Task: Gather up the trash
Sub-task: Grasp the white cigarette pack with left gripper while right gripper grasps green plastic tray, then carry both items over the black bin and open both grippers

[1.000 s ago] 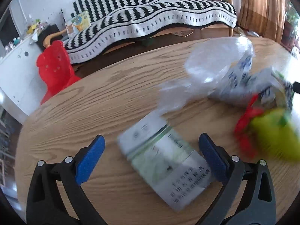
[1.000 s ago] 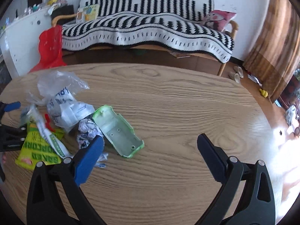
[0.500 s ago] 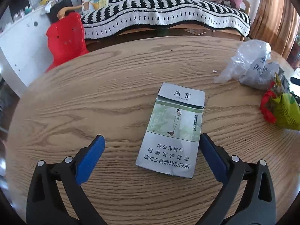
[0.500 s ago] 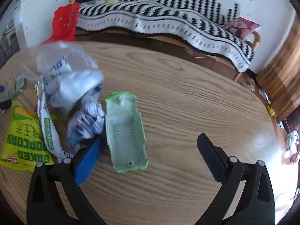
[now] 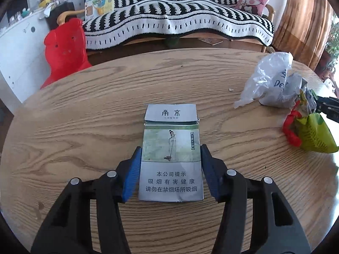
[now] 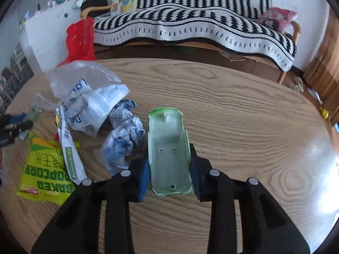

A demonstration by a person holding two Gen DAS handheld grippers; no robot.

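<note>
Cigarette pack (image 5: 171,154) between closing jaws, touching

On the table (image 5: 84,110) the cigarette pack (image 5: 171,152) lay flat, well left of the plastic bag (image 6: 84,97). The crumpled paper (image 6: 124,139) sat between that bag and the plastic shell (image 6: 168,148), a sofa (image 6: 190,25) behind.

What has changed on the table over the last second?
Both grippers swung over to a piece of trash and their jaws are closing. The left gripper now straddles the cigarette pack; the right gripper brackets the green plastic tray, pads at its sides. The plastic bag, crumpled paper and popcorn packet stayed put on the table.
</note>
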